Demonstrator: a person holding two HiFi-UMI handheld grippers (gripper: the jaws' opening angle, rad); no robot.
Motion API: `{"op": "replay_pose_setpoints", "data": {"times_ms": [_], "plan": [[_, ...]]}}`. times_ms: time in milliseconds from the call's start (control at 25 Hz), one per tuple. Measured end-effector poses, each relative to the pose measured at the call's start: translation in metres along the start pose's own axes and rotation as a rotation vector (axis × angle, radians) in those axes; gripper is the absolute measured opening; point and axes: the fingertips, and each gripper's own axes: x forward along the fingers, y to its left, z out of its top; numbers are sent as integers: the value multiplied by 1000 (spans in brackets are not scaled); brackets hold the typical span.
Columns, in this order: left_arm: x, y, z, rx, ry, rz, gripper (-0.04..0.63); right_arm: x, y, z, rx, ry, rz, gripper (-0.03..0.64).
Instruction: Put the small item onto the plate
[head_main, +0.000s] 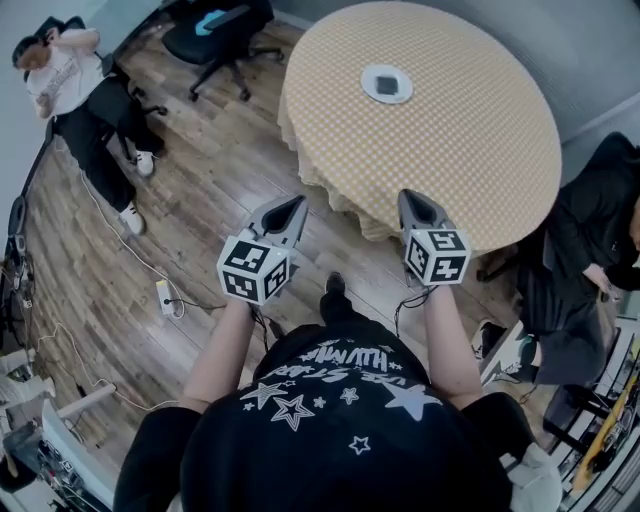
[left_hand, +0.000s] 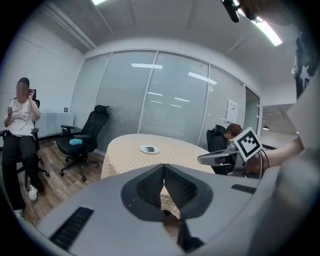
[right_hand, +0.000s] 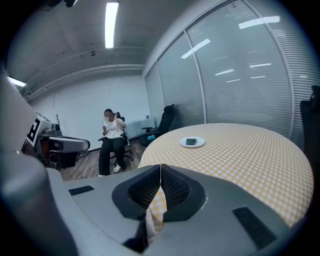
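Observation:
A round table (head_main: 470, 150) under a yellow checked cloth stands ahead of me. On it, toward the far side, lies a white plate (head_main: 374, 72) with a small dark square item (head_main: 387, 84) on it. The left gripper view shows the plate (left_hand: 143, 149) with the item (left_hand: 149, 148), and so does the right gripper view, plate (right_hand: 198, 144) and item (right_hand: 191, 142). My left gripper (head_main: 297, 204) hovers over the floor short of the table's near edge, jaws shut and empty (left_hand: 163, 165). My right gripper (head_main: 410, 198) is at that near edge, also shut on nothing (right_hand: 160, 166).
A person (head_main: 75, 90) sits on a chair at the far left, beside a black office chair (head_main: 215, 35). Another person in dark clothes (head_main: 590, 230) sits at the table's right. A power strip (head_main: 165, 297) and cables lie on the wood floor at left.

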Motion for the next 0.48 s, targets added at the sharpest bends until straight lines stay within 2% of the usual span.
{"op": "replay_pose_setpoints", "data": {"times_ms": [480], "plan": [[-104, -35, -23, 5, -39, 27, 8, -66, 70, -29, -11, -34, 17, 26]]}}
